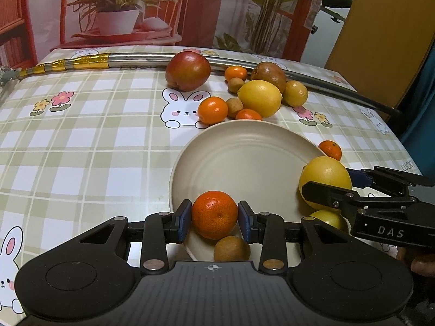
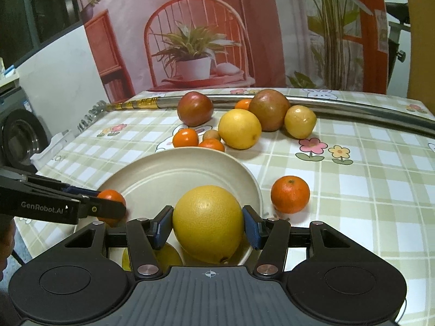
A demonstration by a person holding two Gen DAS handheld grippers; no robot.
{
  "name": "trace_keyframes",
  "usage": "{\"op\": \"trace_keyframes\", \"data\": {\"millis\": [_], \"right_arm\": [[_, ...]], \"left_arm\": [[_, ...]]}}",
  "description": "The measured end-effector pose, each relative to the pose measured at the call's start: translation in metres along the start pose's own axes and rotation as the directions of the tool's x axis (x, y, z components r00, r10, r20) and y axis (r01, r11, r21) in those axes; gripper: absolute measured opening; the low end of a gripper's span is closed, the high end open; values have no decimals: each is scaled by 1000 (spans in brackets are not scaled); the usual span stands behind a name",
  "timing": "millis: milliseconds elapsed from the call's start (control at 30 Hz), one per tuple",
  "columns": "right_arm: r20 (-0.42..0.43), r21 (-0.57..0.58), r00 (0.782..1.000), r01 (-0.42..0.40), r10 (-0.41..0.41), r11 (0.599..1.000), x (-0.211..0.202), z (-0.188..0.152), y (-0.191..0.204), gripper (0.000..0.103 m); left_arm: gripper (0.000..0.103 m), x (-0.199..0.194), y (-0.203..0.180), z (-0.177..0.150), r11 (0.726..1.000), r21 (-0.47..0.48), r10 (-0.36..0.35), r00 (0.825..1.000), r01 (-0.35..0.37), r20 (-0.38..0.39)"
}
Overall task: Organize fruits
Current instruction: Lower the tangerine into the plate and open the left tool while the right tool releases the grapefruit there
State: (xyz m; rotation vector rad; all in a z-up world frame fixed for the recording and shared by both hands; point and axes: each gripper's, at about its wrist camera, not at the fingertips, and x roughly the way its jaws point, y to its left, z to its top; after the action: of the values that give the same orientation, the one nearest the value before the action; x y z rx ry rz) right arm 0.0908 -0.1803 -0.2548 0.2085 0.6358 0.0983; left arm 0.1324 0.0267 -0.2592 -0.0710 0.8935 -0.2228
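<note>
My left gripper (image 1: 214,218) is shut on an orange mandarin (image 1: 214,214) just above the near rim of a cream plate (image 1: 244,163). A small brown longan (image 1: 231,248) lies on the plate under it. My right gripper (image 2: 208,229) is shut on a large yellow citrus (image 2: 208,222) over the plate's (image 2: 168,174) right side. A second yellow fruit (image 2: 168,255) rests on the plate beneath. In the left wrist view the right gripper (image 1: 331,183) comes in from the right with the yellow citrus (image 1: 325,175). The right wrist view shows the left gripper (image 2: 106,199) at the left.
Beyond the plate lie a red fruit (image 1: 188,72), a lemon (image 1: 259,97), a brown fruit (image 1: 267,74), a small yellow fruit (image 1: 295,93), several mandarins and longans. One mandarin (image 2: 290,194) sits right of the plate. A metal pipe (image 1: 152,59) runs along the table's far edge.
</note>
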Motion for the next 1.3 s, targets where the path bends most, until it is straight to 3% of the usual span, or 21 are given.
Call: {"op": "trace_keyframes", "data": {"millis": [933, 1300], "right_arm": [[8, -8, 1000, 17, -17, 1000, -10, -7, 6, 52], [42, -32, 999, 26, -25, 999, -18, -2, 10, 58]], "left_arm": [[39, -4, 1, -9, 999, -25, -31, 999, 31, 10], [40, -5, 2, -10, 998, -41, -43, 999, 44, 14]]}}
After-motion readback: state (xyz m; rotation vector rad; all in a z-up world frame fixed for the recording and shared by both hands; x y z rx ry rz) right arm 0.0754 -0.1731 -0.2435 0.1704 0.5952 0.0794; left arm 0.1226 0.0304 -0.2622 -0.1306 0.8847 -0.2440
